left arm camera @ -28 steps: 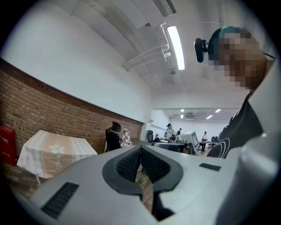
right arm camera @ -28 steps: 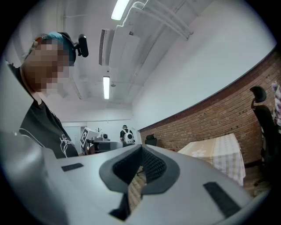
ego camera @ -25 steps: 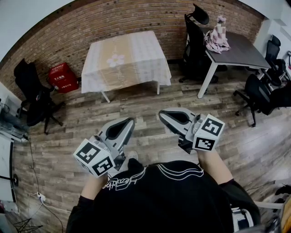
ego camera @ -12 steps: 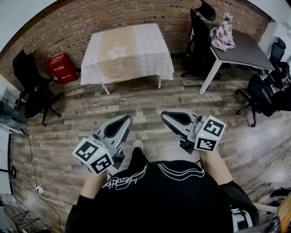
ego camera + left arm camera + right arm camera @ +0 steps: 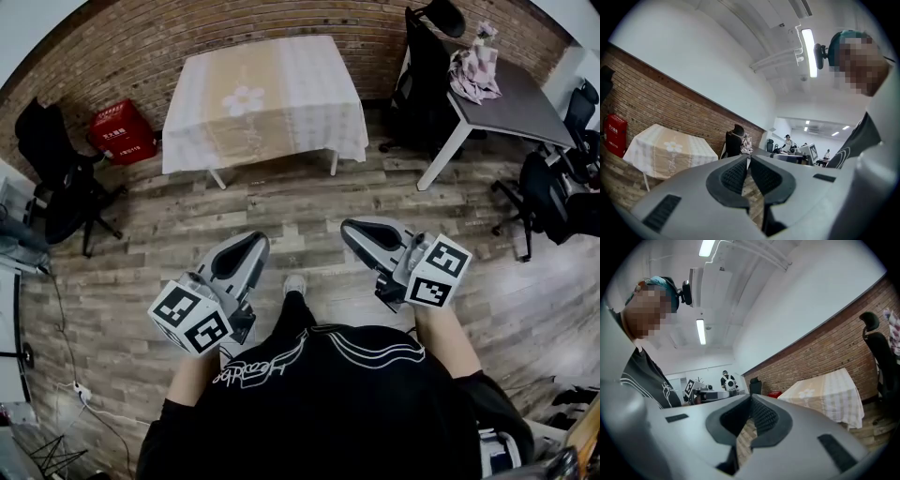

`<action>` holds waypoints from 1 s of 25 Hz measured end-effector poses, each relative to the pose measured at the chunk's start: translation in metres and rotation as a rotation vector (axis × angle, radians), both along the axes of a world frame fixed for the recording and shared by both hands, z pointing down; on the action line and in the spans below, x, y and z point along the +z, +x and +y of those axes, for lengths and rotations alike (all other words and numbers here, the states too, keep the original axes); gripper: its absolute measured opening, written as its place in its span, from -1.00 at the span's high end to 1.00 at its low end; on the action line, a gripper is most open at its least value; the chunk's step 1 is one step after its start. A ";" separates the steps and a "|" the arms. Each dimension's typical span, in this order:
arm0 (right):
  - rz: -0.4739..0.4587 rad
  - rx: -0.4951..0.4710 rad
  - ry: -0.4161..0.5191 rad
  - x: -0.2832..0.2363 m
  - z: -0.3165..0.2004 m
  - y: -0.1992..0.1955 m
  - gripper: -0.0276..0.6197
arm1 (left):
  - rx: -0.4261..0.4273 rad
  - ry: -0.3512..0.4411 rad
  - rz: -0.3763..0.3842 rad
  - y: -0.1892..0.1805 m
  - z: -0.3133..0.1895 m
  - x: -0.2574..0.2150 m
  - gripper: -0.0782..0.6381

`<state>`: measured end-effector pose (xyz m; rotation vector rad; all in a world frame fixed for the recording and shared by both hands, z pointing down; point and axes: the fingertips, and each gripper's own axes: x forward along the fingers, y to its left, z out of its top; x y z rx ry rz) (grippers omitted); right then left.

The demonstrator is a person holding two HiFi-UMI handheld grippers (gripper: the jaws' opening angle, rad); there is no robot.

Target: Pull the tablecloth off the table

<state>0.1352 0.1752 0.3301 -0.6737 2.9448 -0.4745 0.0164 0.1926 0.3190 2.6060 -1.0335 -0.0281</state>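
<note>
The left tongs (image 5: 254, 244) and right tongs (image 5: 353, 229) are both clenched with nothing between them. They sit side by side low in the frame, tips aimed up-frame. The tablecloth (image 5: 262, 98), pale checks with a tan band and a flower, drapes the bench (image 5: 334, 165) at upper middle, well apart from both across the wooden floor (image 5: 291, 202). Its near hem runs left to right, square to the tongs' line. It lies slightly left of centre, so the left tongs look marginally nearer. Both would need to open before grabbing.
</note>
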 end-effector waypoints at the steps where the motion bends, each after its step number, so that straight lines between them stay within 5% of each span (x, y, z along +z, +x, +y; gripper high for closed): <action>1: 0.003 0.005 -0.005 0.001 -0.012 -0.003 0.92 | 0.005 -0.003 0.002 -0.004 -0.012 0.001 0.76; 8: 0.023 0.063 -0.043 0.007 -0.116 -0.022 0.92 | 0.005 -0.011 0.007 -0.046 -0.118 0.006 0.76; 17: 0.089 0.190 -0.100 0.042 -0.252 -0.027 0.92 | -0.148 -0.044 -0.034 -0.157 -0.255 0.035 0.62; 25: 0.171 0.290 -0.118 0.075 -0.313 -0.009 0.76 | -0.269 -0.083 -0.174 -0.239 -0.310 0.081 0.35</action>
